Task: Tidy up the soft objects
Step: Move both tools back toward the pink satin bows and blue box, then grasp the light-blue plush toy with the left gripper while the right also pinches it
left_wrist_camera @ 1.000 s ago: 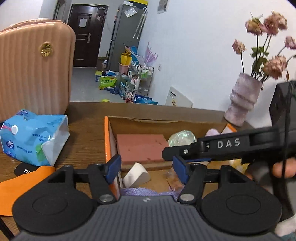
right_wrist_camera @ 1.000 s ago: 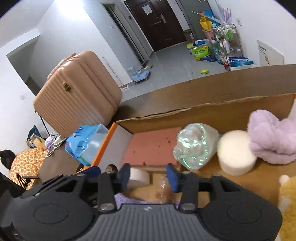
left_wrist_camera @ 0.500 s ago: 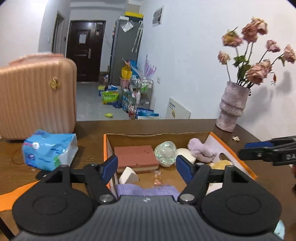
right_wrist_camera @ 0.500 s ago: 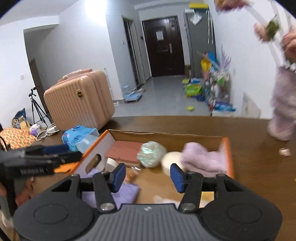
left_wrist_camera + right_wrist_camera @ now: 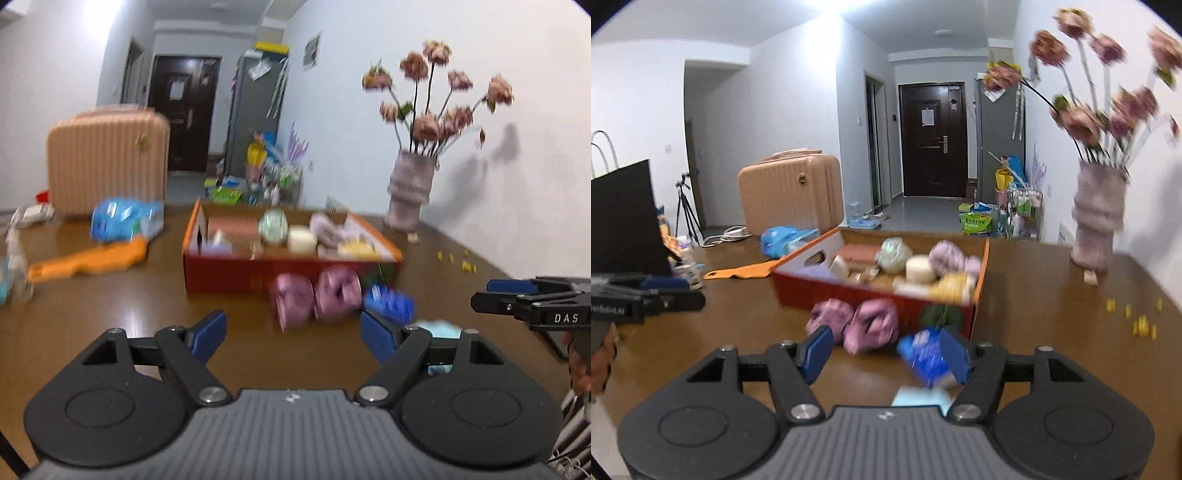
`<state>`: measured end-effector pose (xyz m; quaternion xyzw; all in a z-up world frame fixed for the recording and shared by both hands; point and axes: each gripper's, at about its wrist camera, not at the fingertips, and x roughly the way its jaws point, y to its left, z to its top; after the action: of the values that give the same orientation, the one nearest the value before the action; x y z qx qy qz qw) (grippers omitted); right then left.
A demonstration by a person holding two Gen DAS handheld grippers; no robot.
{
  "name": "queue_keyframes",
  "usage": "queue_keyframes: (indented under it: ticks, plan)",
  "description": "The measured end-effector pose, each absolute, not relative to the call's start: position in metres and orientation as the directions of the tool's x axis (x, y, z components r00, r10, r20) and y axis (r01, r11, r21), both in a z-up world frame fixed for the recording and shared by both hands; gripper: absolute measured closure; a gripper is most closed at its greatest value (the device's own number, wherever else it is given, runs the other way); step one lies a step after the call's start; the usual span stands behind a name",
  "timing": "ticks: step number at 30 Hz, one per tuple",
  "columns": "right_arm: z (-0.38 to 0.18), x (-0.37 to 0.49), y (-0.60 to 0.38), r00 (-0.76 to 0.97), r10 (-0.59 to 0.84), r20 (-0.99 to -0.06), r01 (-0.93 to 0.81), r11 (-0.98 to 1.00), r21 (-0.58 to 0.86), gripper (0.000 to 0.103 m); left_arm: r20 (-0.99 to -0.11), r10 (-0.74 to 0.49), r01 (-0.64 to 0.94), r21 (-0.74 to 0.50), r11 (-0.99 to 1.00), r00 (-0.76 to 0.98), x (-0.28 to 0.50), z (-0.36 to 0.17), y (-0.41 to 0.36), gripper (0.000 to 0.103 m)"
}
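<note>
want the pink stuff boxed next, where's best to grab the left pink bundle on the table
Grip the left pink bundle across its rounded middle, coming from the near side and above. The box wall stands close behind it and the other pink bundle sits tight on its right, so only the front, top and left look free. The right gripper is empty, jaws just opened.

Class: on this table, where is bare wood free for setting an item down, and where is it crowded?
Free: the wood between the orange lid and the box, and right of the box toward the vase. Crowded: the box's near side, with two pink bundles and a blue packet.
</note>
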<state>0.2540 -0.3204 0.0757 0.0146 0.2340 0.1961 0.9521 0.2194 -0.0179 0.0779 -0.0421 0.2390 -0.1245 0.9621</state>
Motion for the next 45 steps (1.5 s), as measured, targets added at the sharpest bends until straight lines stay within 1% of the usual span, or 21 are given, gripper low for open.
queue_keyframes:
  ticks: [5, 9, 13, 16, 17, 20, 22, 23, 24, 25, 26, 27, 28, 31, 33, 39, 43, 45]
  plan:
    - [0.033, 0.219, -0.342, 0.784, 0.436, -0.442, -0.32, 0.894, 0.314, 0.038, -0.515, -0.276, 0.248, -0.125, 0.961, 0.811, 0.189, 0.055, -0.042, 0.022]
    - [0.017, 0.221, -0.351, 0.794, 0.371, -0.481, -0.255, 0.922, 0.291, 0.038, -0.529, -0.275, 0.261, -0.102, 0.96, 0.803, 0.198, 0.052, -0.061, 0.022]
    - [0.01, 0.231, -0.367, 0.817, 0.364, -0.447, -0.209, 0.91, 0.359, 0.038, -0.517, -0.326, 0.312, -0.117, 0.943, 0.791, 0.218, 0.051, -0.086, 0.022]
    - [0.002, 0.245, -0.375, 0.828, 0.338, -0.448, -0.157, 0.906, 0.394, 0.041, -0.512, -0.364, 0.363, -0.106, 0.926, 0.778, 0.247, 0.043, -0.114, 0.025]
    - [0.0, 0.251, -0.378, 0.831, 0.331, -0.448, -0.142, 0.903, 0.405, 0.041, -0.518, -0.397, 0.389, -0.131, 0.912, 0.757, 0.259, 0.039, -0.122, 0.025]
    - [-0.006, 0.273, -0.383, 0.829, 0.325, -0.454, -0.109, 0.892, 0.439, 0.045, -0.531, -0.487, 0.424, -0.245, 0.872, 0.693, 0.29, 0.028, -0.136, 0.031]
    - [-0.011, 0.286, -0.385, 0.826, 0.33, -0.458, -0.097, 0.882, 0.462, 0.046, -0.55, -0.517, 0.423, -0.3, 0.855, 0.656, 0.307, 0.018, -0.142, 0.038]
    - [-0.014, 0.291, -0.386, 0.822, 0.335, -0.461, -0.092, 0.877, 0.472, 0.051, -0.56, -0.533, 0.42, -0.329, 0.846, 0.634, 0.317, 0.012, -0.144, 0.04]
    - [-0.016, 0.297, -0.386, 0.817, 0.342, -0.465, -0.091, 0.872, 0.481, 0.054, -0.567, -0.548, 0.42, -0.352, 0.836, 0.615, 0.325, 0.007, -0.145, 0.046]
    - [-0.02, 0.302, -0.386, 0.808, 0.352, -0.473, -0.09, 0.867, 0.491, 0.061, -0.573, -0.561, 0.421, -0.372, 0.827, 0.597, 0.33, 0.003, -0.145, 0.054]
    - [-0.022, 0.306, -0.385, 0.801, 0.362, -0.477, -0.093, 0.862, 0.498, 0.064, -0.563, -0.596, 0.43, -0.413, 0.803, 0.573, 0.335, 0.0, -0.143, 0.057]
    - [-0.024, 0.308, -0.384, 0.799, 0.37, -0.475, -0.098, 0.858, 0.504, 0.064, -0.556, -0.618, 0.432, -0.442, 0.786, 0.556, 0.339, -0.002, -0.141, 0.063]
    - [-0.026, 0.309, -0.384, 0.799, 0.373, -0.472, -0.102, 0.857, 0.504, 0.065, -0.548, -0.643, 0.44, -0.469, 0.766, 0.536, 0.342, -0.004, -0.139, 0.067]
    - [-0.027, 0.312, -0.383, 0.788, 0.393, -0.473, -0.115, 0.85, 0.514, 0.066, -0.538, -0.673, 0.421, -0.526, 0.739, 0.508, 0.348, -0.01, -0.132, 0.068]
    - [-0.026, 0.311, -0.381, 0.78, 0.406, -0.475, -0.127, 0.847, 0.516, 0.067, -0.539, -0.675, 0.408, -0.54, 0.736, 0.504, 0.345, -0.011, -0.128, 0.069]
    - [-0.021, 0.288, -0.363, 0.747, 0.458, -0.481, -0.178, 0.836, 0.52, 0.068, -0.559, -0.628, 0.394, -0.492, 0.777, 0.541, 0.311, 0.002, -0.11, 0.07]
    - [-0.016, 0.256, -0.329, 0.681, 0.559, -0.473, -0.308, 0.805, 0.508, 0.068, -0.555, -0.548, 0.321, -0.457, 0.829, 0.625, 0.294, 0.003, -0.078, 0.069]
    - [-0.012, 0.243, -0.318, 0.673, 0.576, -0.464, -0.333, 0.796, 0.505, 0.067, -0.532, -0.545, 0.305, -0.475, 0.826, 0.648, 0.282, 0.007, -0.059, 0.068]
